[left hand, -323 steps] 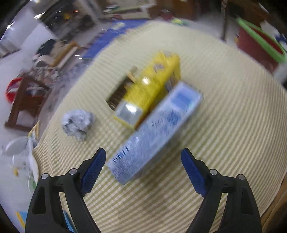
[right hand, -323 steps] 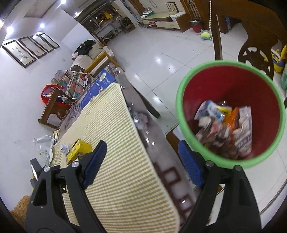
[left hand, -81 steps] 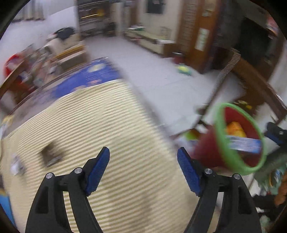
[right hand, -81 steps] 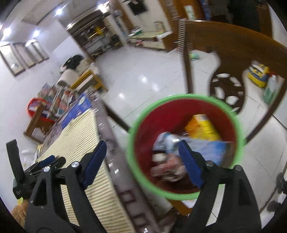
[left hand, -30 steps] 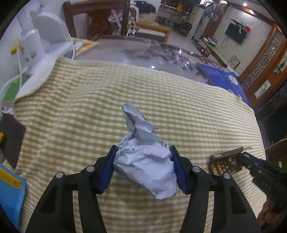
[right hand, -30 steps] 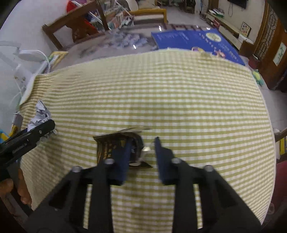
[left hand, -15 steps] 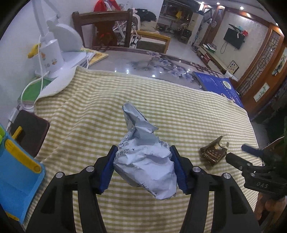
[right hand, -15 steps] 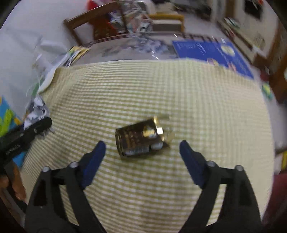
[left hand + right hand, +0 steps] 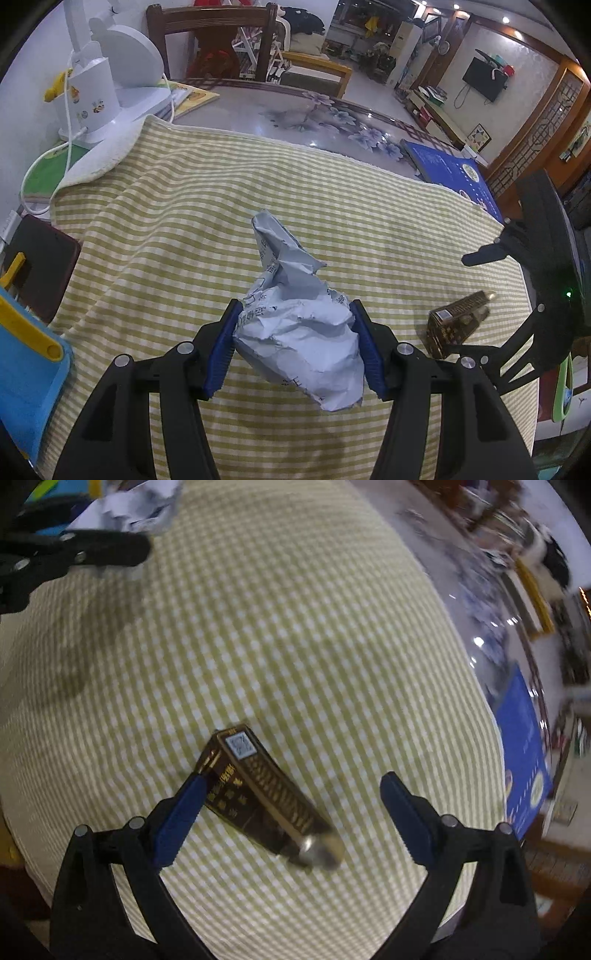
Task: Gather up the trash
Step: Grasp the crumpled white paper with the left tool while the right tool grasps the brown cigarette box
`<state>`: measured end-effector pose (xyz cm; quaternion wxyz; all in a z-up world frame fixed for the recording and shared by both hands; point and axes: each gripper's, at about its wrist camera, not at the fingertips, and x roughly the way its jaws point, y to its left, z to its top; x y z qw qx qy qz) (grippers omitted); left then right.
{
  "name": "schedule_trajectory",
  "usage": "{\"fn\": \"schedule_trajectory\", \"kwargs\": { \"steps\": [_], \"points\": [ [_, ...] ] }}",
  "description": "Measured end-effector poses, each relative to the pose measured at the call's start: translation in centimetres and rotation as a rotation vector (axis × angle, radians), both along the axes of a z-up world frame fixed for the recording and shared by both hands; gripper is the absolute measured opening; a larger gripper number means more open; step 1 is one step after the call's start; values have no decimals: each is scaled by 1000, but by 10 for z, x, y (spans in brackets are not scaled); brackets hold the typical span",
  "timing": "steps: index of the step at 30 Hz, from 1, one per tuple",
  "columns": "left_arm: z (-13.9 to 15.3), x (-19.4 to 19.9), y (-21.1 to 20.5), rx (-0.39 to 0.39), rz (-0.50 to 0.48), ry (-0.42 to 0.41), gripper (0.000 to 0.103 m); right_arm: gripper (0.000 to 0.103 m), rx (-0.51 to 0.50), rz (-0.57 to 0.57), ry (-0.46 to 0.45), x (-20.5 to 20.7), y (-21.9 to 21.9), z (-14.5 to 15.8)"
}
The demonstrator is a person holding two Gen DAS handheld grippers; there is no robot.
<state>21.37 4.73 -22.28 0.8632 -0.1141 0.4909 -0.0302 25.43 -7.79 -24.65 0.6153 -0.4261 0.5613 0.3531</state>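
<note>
My left gripper (image 9: 295, 347) is shut on a crumpled ball of white paper (image 9: 295, 328) and holds it above the yellow checked tablecloth (image 9: 177, 206). My right gripper (image 9: 291, 812) is open and hovers over a dark brown carton with gold print (image 9: 266, 794) that lies on the tablecloth (image 9: 295, 627) between its fingers. The same carton (image 9: 456, 323) shows at the right of the left wrist view, under the right gripper's black frame (image 9: 535, 295). The paper ball (image 9: 129, 506) and the left gripper show at the top left of the right wrist view.
A white desk lamp (image 9: 107, 88) stands at the table's far left corner, with a dark phone (image 9: 40, 266) and a blue case (image 9: 26, 369) at the left edge. A blue book (image 9: 450, 173) lies on the glass tabletop beyond the cloth. A wooden chair (image 9: 210, 33) stands behind.
My right gripper has swung round and come down over the brown carton, which now lies between its open fingers. My left gripper still holds the paper ball, lifted a little.
</note>
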Motion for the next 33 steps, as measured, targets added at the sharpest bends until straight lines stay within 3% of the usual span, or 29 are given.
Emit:
{"fn": "schedule_trajectory", "kwargs": {
  "steps": [4,5,6,8,9,11,17,18,24,28,33],
  "points": [
    [-3,0,0,0,1,6,56,93,-54,57,55,-13,3,-15],
    [-4,0,1,-3,3,8,56,86,-68,56,58,-16,2,-19],
    [-4,0,1,-3,6,9,56,85,-47,28,64,-17,-1,-19],
    [-3,0,2,0,6,5,56,52,7,-42,112,-16,-9,-14],
    [-3,-1,2,2,5,3,56,44,44,-87,110,-16,-12,-10],
    [0,-2,1,0,7,-3,56,44,90,-159,87,-20,-19,-5],
    [16,-11,-9,3,-23,-41,56,43,400,-510,56,-45,-55,30],
    [20,-15,-13,9,-34,-52,56,43,479,-591,33,-54,-65,43],
    [38,-34,-33,21,-78,-86,56,43,720,-883,-124,-106,-102,90],
    [45,-49,-54,31,-126,-94,56,44,789,-1032,-197,-136,-127,103],
    [48,-61,-83,51,-201,-84,56,44,791,-1117,-283,-165,-161,120]
  ]
}}
